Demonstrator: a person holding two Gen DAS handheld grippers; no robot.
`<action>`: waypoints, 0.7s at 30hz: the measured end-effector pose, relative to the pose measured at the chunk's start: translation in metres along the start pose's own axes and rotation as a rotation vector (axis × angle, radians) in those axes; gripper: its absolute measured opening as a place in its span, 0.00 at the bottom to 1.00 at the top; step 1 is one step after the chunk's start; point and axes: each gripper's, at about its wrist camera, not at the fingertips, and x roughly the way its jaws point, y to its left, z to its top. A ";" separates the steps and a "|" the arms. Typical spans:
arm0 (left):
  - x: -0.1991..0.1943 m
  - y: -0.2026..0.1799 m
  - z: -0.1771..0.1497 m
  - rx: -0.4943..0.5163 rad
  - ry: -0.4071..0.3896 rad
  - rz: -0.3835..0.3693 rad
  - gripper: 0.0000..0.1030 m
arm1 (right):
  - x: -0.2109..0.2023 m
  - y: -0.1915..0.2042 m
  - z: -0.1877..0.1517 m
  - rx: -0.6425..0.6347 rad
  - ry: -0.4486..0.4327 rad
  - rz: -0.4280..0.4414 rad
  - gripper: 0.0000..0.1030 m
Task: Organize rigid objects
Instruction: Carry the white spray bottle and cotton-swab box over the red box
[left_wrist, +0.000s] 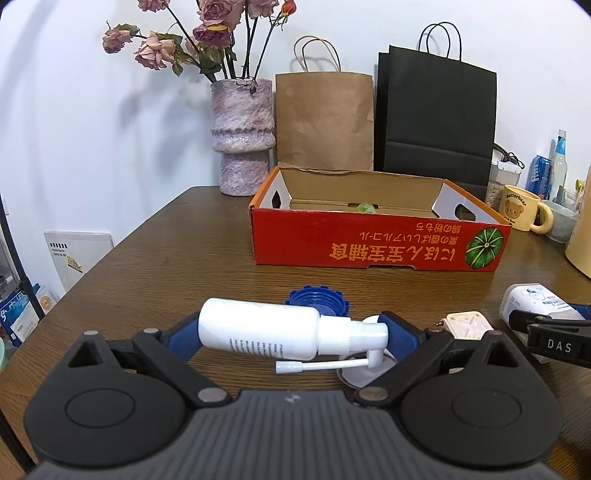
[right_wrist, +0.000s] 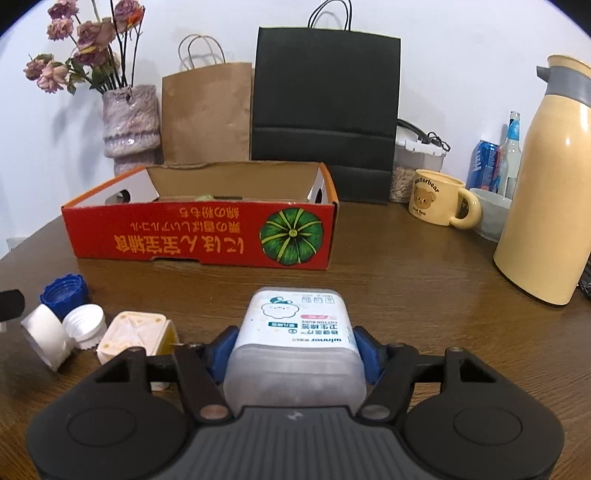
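My left gripper is shut on a white spray bottle, held sideways end to end between the blue pads, its thin nozzle folded under it. My right gripper is shut on a translucent cotton-swab box with a cartoon label; the box also shows in the left wrist view. The open red cardboard box stands on the wooden table beyond both grippers, also in the right wrist view. A small green thing lies inside it.
A blue cap, a cream square piece, a white cap and a white cylinder lie between the grippers. Behind the box stand a vase, paper bags, a bear mug and a cream thermos.
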 end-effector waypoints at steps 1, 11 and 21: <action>0.000 -0.001 0.000 0.000 -0.001 0.002 0.96 | -0.002 0.000 0.000 0.000 -0.007 0.001 0.63; -0.004 -0.006 0.003 -0.010 -0.003 -0.008 0.96 | -0.019 0.003 0.005 -0.002 -0.067 0.032 0.63; -0.011 -0.018 0.021 -0.020 -0.018 -0.037 0.96 | -0.043 0.015 0.023 -0.036 -0.134 0.106 0.63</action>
